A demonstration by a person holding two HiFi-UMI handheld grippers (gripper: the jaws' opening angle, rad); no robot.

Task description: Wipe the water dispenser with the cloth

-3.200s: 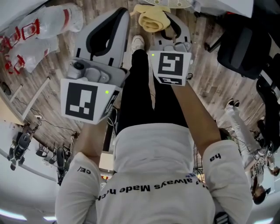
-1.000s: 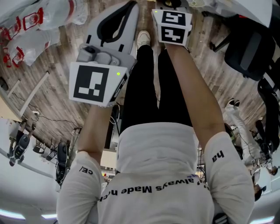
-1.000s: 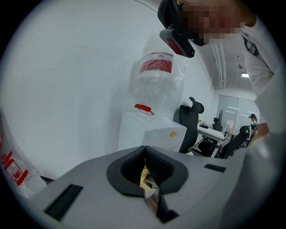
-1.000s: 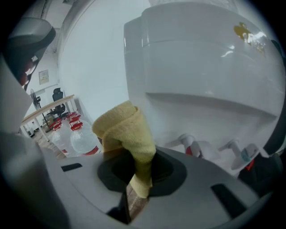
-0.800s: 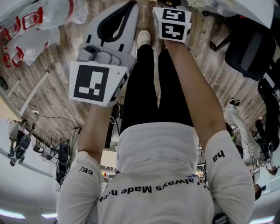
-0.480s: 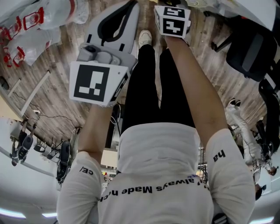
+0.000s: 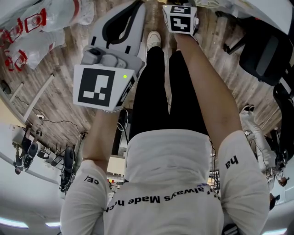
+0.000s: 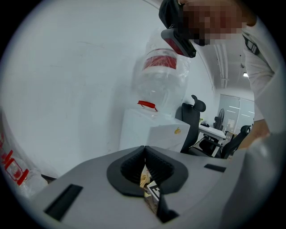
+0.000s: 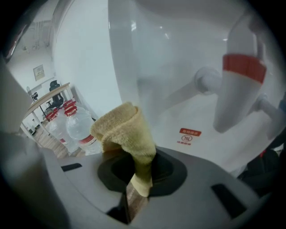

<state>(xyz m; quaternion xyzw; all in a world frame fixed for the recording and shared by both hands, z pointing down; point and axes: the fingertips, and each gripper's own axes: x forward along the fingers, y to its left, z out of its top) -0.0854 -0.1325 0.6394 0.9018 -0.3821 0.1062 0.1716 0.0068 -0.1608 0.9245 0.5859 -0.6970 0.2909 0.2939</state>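
The yellow cloth [image 9: 121, 129] is folded and stands up out of my right gripper [image 9: 137, 166], which is shut on its lower end. It is close in front of the white water dispenser [image 9: 178, 58], left of the red-banded tap [image 9: 239, 85]; whether it touches the panel I cannot tell. In the head view only the right gripper's marker cube [image 7: 180, 19] shows, at the top edge, and the cloth is hidden. My left gripper [image 8: 144, 150] is shut with nothing in it and held lower at the left [image 7: 137, 7]. Its view shows the dispenser's body [image 8: 152, 132] and clear bottle [image 8: 163, 74].
Several plastic water bottles [image 7: 41, 27] lie on the wooden floor at the left, also seen as bottles [image 9: 73, 127] beside the dispenser. A black office chair [image 7: 262, 50] stands at the right. Another chair [image 8: 195, 117] and desks are behind the dispenser.
My right gripper has moved forward and up with the cloth, so the cloth left the head view and only the cube shows. The left gripper has barely moved.
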